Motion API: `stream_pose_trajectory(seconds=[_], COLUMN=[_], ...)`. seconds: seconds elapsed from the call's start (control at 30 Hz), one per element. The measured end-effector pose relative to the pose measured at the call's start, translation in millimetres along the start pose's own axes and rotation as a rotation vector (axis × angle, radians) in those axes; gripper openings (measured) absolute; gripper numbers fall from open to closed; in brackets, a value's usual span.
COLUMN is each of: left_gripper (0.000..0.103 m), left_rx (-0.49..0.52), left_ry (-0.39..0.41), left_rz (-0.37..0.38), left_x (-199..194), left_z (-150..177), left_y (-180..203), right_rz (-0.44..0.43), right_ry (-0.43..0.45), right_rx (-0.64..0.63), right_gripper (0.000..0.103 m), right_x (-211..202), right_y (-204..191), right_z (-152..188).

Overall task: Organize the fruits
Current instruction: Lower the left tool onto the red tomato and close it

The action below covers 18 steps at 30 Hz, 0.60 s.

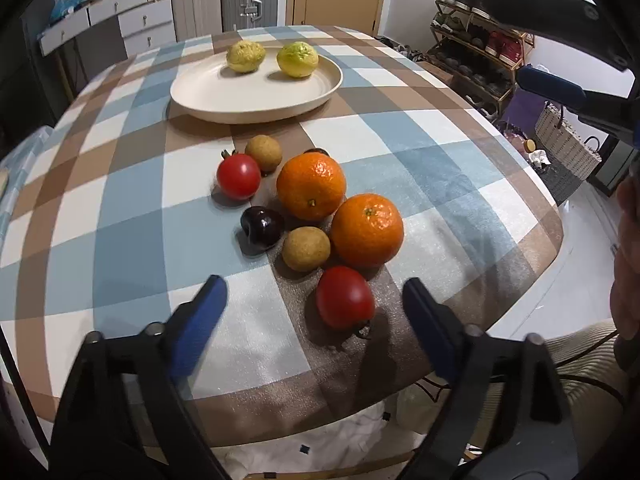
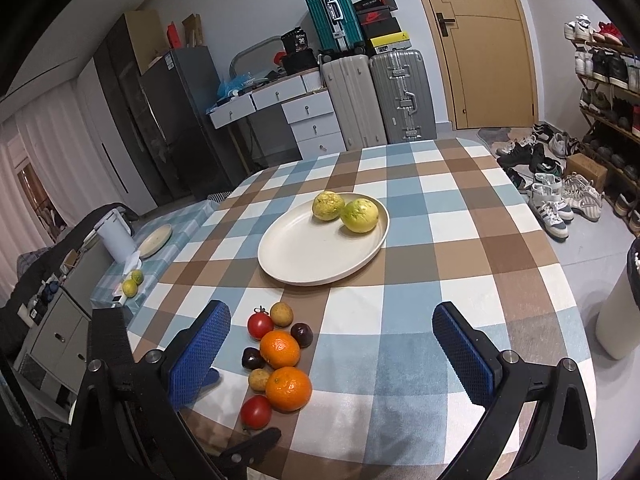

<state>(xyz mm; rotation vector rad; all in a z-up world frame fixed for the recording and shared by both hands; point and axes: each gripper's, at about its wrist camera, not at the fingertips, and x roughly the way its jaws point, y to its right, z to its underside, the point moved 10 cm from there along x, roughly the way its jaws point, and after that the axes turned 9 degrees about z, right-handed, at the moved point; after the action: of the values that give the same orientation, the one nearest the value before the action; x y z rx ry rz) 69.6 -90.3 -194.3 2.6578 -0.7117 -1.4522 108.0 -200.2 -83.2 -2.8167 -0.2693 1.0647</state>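
Nearest, the left gripper (image 1: 312, 300) hangs with fingers spread around a red tomato (image 1: 345, 297), not touching it. Right gripper (image 2: 332, 344) is open, empty. Two guavas (image 1: 298, 59) sit on the plate (image 1: 256, 100); oranges (image 1: 311, 185) and the small fruits remain on the tabletop (image 1: 440, 184), so most sorting seems left.

Legible in the right wrist view only: numeral "36" in white on the small black box (image 2: 301, 40) atop the drawer unit, left of the teal suitcase. White lettering on the black shoebox (image 2: 374, 3) at the top of the stack beside that suitcase, too small to read. Red swoosh logo on the black-and-red shoebox (image 2: 376, 17) below it. Small dark figure mark on the yellow box (image 2: 390, 43) lower in the stack, unreadable. Nothing legible in the left wrist view.
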Motion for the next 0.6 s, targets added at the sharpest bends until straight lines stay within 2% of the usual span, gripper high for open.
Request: stream_pose_trajectory(seconds=[0.1,0.17,0.23,0.27,0.33,0.6], left_gripper=[0.069,0.054,0.046,0.034,0.025,0.025], left_rx=[-0.020,-0.030,-0.043,-0.046,-0.058,-0.053], left_ry=[-0.006,-0.012,-0.016,-0.018,-0.028,0.004], left_rz=[0.025,0.046,0.072,0.088,0.124,0.139], left_x=[0.5,0.4,0.4,0.4,0.8,-9.7], left_z=[0.4,1.7,2.0,2.4,3.5,-0.6], left_y=[-1.4,-0.5,0.2,1.4,4.6,8.8], right_rz=[-0.003,-0.005,-0.005,-0.006,-0.005,-0.002], right_ry=[-0.001,-0.002,-0.002,-0.002,-0.002,-0.009], right_rx=[-0.001,0.002,0.003,0.003,0.002,0.001], right_gripper=[0.103,0.103,0.103,0.103,0.103,0.103], right_x=[-0.3,-0.2,-0.5,-0.4,-0.3,1.4], right_y=[-0.2,-0.5,-0.4,-0.3,-0.2,-0.7], right_z=[0.2,0.2,0.7,0.7,0.7,2.8])
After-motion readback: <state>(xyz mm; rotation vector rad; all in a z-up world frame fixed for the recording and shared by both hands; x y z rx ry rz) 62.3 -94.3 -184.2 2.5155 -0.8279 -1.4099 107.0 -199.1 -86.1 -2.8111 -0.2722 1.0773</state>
